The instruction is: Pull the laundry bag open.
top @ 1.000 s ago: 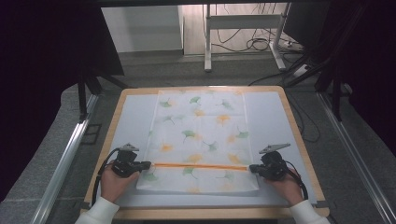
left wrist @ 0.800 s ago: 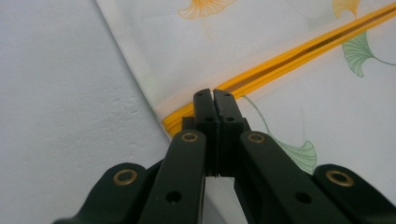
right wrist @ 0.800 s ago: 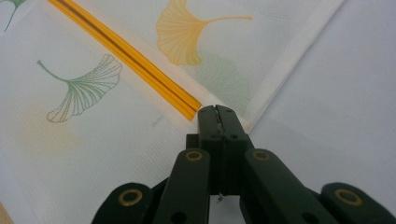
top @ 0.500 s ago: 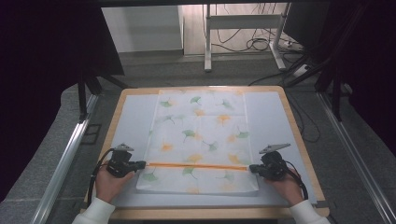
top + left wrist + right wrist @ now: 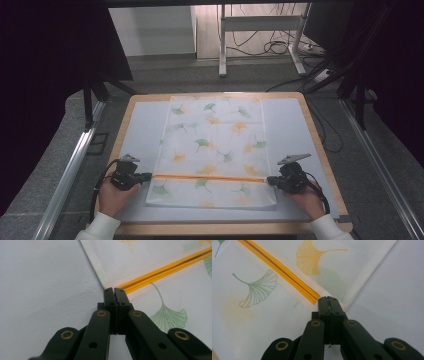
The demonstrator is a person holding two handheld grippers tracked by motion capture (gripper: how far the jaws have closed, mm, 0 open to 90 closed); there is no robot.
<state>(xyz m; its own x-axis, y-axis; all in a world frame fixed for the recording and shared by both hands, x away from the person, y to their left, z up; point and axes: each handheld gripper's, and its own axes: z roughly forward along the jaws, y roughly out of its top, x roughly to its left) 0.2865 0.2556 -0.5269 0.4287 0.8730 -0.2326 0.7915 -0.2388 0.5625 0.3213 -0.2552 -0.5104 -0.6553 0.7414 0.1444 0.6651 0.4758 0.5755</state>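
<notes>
The left hand-held gripper [image 5: 148, 176] has shifted slightly outward along the cloth's [image 5: 215, 145] edge.

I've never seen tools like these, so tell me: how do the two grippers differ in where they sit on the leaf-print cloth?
The left gripper sits at the cloth's left edge; the right gripper sits at its right edge. The left one meets the left end of the orange strip, the right one its right end. They point towards each other. Both have their jaws shut, and each is held in a hand near the table's front.
</notes>
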